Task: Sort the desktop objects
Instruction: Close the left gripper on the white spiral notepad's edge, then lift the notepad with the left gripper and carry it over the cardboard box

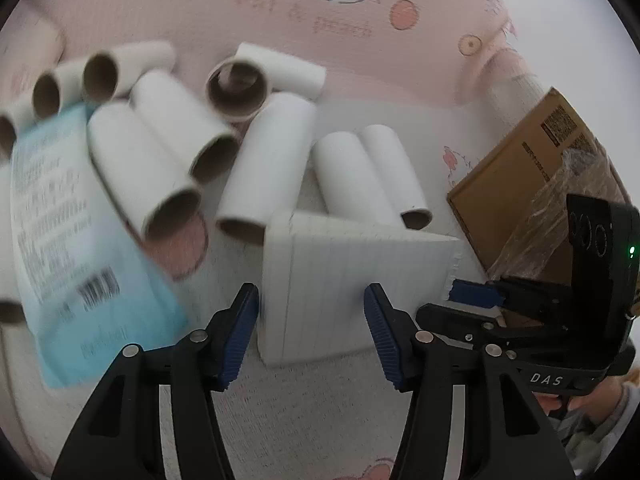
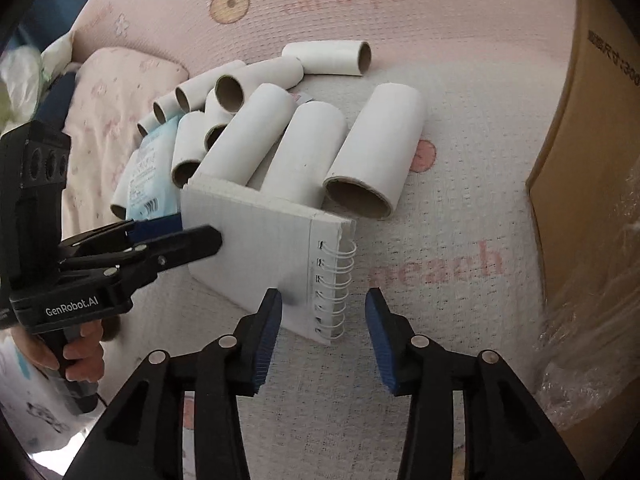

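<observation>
Plainly, the spiral notepad (image 2: 264, 256) was what mattered here: it lay flat on the pink-and-white blanket (image 2: 460, 208), just in front of a heap of cardboard tubes (image 2: 312, 148), with its wire binding (image 2: 338, 288) along the edge that faced the right gripper (image 2: 324, 308). That gripper pointed steeply down with its fingers (image 2: 268, 332) spread apart and nothing pressed between them; the bound corner of the pad sat in the gap, the inner finger over the page and the other out past the coil. The left gripper (image 1: 312, 304) came from the opposite side, its fingers (image 1: 240, 328) likewise wide and grasping nothing, straddling the pad's plain edge (image 1: 276, 280). In the right view one of its fingers overlapped the page, though contact could not be told. Both hands were thus about equally near, one at each end of the pad's long axis, which ran between them. A blue packet (image 1: 80, 240) lay to the left beside the tubes, and a cardboard box (image 1: 532, 176) stood off to the right, well apart from the pad. Judging by this, the next closing would have to catch a thin edge.
</observation>
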`<state>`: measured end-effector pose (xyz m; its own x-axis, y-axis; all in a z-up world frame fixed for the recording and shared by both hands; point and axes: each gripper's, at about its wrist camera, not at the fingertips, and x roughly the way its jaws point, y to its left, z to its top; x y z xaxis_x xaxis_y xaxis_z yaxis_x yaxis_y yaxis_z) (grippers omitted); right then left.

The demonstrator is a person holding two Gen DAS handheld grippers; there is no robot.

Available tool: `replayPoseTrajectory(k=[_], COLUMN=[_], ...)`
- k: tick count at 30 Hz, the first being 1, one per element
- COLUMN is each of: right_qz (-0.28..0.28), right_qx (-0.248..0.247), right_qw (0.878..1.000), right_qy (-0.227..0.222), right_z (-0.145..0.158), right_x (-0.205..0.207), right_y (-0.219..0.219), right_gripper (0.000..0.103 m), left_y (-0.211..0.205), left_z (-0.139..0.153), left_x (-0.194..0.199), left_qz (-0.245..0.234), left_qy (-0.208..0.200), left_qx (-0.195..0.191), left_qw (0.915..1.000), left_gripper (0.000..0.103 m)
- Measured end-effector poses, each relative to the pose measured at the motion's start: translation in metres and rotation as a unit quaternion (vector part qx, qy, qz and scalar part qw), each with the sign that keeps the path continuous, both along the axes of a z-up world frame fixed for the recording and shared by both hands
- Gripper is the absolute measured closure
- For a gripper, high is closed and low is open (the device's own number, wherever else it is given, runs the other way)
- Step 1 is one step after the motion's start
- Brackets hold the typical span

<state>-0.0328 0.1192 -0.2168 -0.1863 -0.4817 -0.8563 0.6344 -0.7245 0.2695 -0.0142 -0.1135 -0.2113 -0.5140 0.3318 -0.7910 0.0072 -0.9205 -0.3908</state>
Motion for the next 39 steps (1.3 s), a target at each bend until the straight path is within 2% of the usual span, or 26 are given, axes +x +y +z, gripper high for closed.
replayPoseTrajectory(k=[4,11,15,19,22,26,28,33,39], right_qz=[0.0,-0.001,-0.005,-0.004,0.001,-0.004,0.0,0.003,0.001], right_qx=[-0.001,-0.011,-0.019,-0.019,-0.01,-0.023,-0.026,-0.037,-0.062], right_qw=[1.0,1.0,1.0,1.0,1.0,1.0,1.0,0.999,0.996], right_qy=[-0.005,0.005,-0.011,-0.011,-0.003,-0.002,0.017,0.025,0.06], right_z=[-0.003,-0.002,-0.005,-0.006,-0.003,0.012,0.026,0.052,0.089], right_x=[0.001,-0.001,-0.004,-0.001,0.002,0.004,0.009,0.011,0.017], right_y=[0.0,0.0,-0.001,-0.004,-0.006,-0.004,-0.006,-0.007,0.002], right_gripper=[0.063,0.063,0.063,0.062,0.062,0.062,0.062,0.062,0.062], left_y=[-0.007,-0.007,-0.011,-0.008,-0.008,-0.008,-0.007,-0.004,0.0], left_z=[-0.008,-0.011,-0.015,-0.012,-0.004,0.017,0.028,0.061,0.099], left_x=[0.004,-0.002,0.0,0.001,0.003,0.008,0.013,0.024,0.025], left_qz=[0.013,-0.003,0.0,-0.004,-0.003,0.001,0.003,0.007,0.009], left_qy=[0.0,0.014,0.014,0.011,0.014,0.028,0.04,0.072,0.114], left_qx=[0.026,0.038,0.052,0.037,0.035,0.023,0.013,-0.012,-0.013], left_qw=[0.9996,0.9992,0.9986,0.9992,0.9993,0.9993,0.9991,0.9973,0.9933], left_gripper=[0.044,0.043,0.043,0.045,0.048,0.05,0.05,0.051,0.051])
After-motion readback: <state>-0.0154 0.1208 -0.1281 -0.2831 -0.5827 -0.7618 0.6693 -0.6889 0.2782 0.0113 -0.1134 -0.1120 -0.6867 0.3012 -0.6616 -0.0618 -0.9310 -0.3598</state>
